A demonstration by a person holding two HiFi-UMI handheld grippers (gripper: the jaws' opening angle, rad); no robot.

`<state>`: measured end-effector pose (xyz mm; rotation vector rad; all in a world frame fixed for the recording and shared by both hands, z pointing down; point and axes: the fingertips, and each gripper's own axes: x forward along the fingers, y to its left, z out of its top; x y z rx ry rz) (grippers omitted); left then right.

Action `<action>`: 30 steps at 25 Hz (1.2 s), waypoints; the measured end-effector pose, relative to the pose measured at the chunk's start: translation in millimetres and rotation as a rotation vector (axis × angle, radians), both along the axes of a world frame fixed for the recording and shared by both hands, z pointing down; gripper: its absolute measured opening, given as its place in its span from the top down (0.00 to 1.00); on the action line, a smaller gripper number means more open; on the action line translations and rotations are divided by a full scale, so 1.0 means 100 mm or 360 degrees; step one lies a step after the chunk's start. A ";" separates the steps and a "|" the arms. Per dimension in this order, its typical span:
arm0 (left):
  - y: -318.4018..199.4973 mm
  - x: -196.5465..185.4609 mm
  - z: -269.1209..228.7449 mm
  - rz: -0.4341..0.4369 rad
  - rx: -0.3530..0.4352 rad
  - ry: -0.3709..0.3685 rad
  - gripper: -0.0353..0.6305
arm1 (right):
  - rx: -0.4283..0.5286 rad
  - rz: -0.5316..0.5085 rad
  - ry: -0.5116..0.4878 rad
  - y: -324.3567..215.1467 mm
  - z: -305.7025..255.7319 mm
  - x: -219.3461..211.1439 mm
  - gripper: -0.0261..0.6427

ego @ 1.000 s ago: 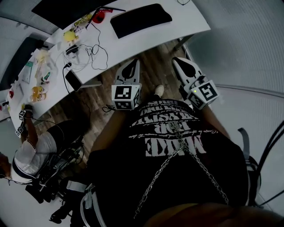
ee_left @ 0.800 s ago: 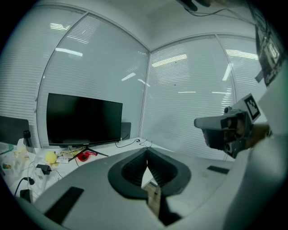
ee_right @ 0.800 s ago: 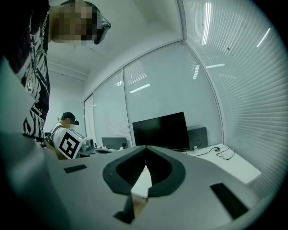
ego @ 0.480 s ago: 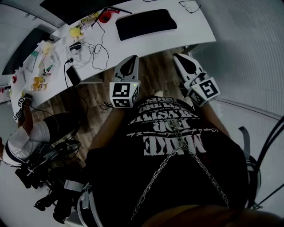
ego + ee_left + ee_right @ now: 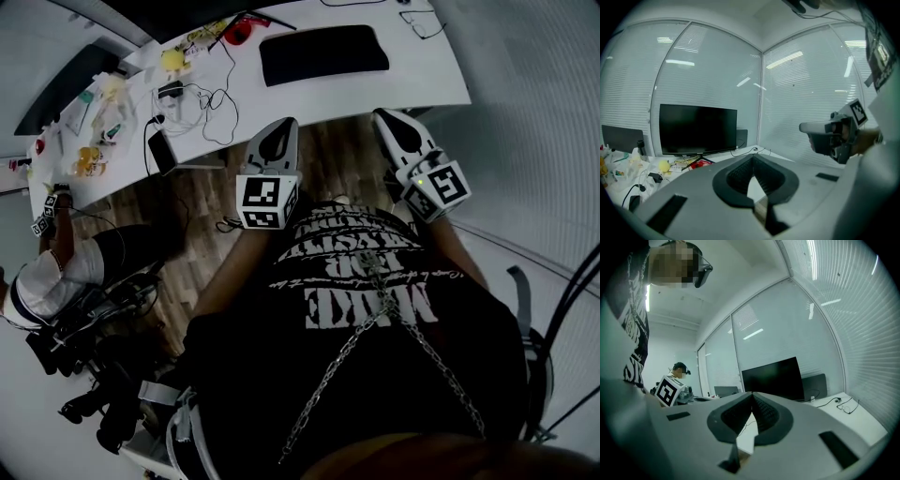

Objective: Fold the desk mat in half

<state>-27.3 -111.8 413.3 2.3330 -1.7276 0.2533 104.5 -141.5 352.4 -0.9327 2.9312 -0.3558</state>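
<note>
The desk mat point(image 5: 323, 53) is lying flat and unfolded on the right part of the white desk point(image 5: 439, 80). It's a dark rectangle sitting clear of the tangle of cables point(image 5: 211, 108) to its left and the glasses point(image 5: 845, 404) off its far corner, so its edges are looking free for a grab. The person is standing short of the desk and carrying both tools out in front, side by side. The left gripper point(image 5: 283, 125) is pointing at the desk's near edge below the mat's left end and the right gripper point(image 5: 384, 114) below its right end, which reads like one tool per corner being lined up. Both are hanging over the wooden floor point(image 5: 333, 155), not yet over the tabletop and well apart from the mat. In the left gripper view the jaws are sitting pressed together with nothing between them, only the monitor point(image 5: 697, 129) and desk showing past the tips. The right gripper view is telling the same story, jaws fully closed and empty, which is sensible enough with nothing to pinch yet. Against a second ago, the desk is sitting squarer in the head view. The mat is showing lower and further right, the near edge is now meeting the right gripper's tip in the picture where a strip of floor was showing, and the seated person point(image 5: 42, 281) is sliding toward the left border. The fold itself is not yet begun.
</note>
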 end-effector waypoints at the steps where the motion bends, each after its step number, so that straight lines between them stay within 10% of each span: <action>1: -0.02 -0.02 0.03 0.0001 -0.0015 0.0002 0.94 | -0.0019 -0.0006 0.0015 -0.02 0.06 -0.03 0.96; 30: -1.40 -0.92 0.06 0.0388 0.0034 0.0171 0.94 | 0.0052 0.0345 0.0197 -0.90 0.01 -1.00 0.96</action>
